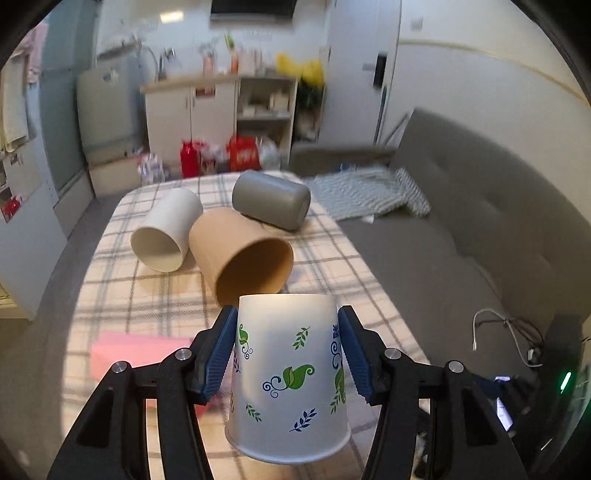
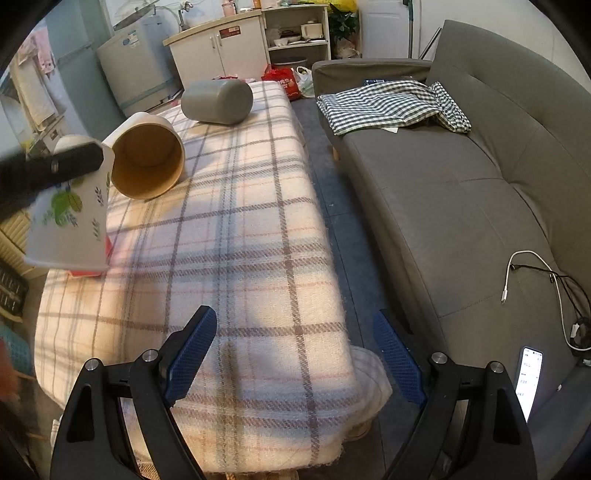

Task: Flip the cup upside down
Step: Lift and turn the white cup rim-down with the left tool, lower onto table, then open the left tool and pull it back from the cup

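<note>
Left tongs [image 1: 288,326] around inverted leaf-print cup [image 1: 290,384]

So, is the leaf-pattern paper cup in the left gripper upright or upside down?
Upside down. The leaf-pattern paper cup hangs between the left gripper's pads with its wide rim at the bottom and narrow closed base on top.

a long table [image 2: 258,236] under a plaid cloth runs down the room, warm light falling across it in patches. a grey sofa [image 2: 461,192] stands just beside it, with a checked cloth [image 2: 388,105] and a white cable [image 2: 532,273] on the seat. at the far wall stand pale cabinets [image 2: 221,48], open shelves [image 2: 299,33] and a washing machine [image 2: 136,70].
</note>
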A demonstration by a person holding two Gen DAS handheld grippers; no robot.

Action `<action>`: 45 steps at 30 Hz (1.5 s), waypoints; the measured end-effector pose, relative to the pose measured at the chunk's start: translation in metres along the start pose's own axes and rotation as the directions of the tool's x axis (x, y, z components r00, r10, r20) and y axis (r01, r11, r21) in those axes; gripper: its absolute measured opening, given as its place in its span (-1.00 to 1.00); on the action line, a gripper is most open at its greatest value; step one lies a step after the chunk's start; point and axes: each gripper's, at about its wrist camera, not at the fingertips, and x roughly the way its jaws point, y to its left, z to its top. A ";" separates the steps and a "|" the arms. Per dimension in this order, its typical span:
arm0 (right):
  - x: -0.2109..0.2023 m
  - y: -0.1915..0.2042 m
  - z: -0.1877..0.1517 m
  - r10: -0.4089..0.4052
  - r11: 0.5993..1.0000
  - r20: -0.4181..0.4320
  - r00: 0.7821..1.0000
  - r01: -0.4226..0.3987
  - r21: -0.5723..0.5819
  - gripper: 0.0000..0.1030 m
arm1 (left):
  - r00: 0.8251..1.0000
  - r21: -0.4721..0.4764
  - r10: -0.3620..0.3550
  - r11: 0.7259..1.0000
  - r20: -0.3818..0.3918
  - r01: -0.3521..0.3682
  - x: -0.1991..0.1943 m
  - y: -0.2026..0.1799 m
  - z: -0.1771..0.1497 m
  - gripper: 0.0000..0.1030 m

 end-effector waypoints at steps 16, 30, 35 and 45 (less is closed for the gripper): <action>-0.019 0.011 0.004 -0.011 1.000 0.032 0.999 0.011 -0.026 0.69 | 1.000 0.085 0.002 0.996 -0.027 0.000 -0.033 -0.003 -0.057 0.30; -0.102 0.040 -0.011 0.095 0.990 0.237 0.967 -0.068 -0.120 0.69 | 0.995 -0.011 0.057 0.998 0.077 -0.056 -0.118 0.023 -0.059 0.86; -0.121 0.051 -0.038 0.153 0.982 0.298 0.942 -0.111 -0.153 0.69 | 0.991 -0.049 0.120 0.992 0.057 -0.118 -0.126 0.037 -0.074 0.87; -0.130 0.064 -0.061 0.174 0.974 0.340 0.924 -0.111 -0.198 0.90 | 0.973 -0.066 0.216 0.975 0.085 -0.211 -0.140 0.046 -0.097 1.00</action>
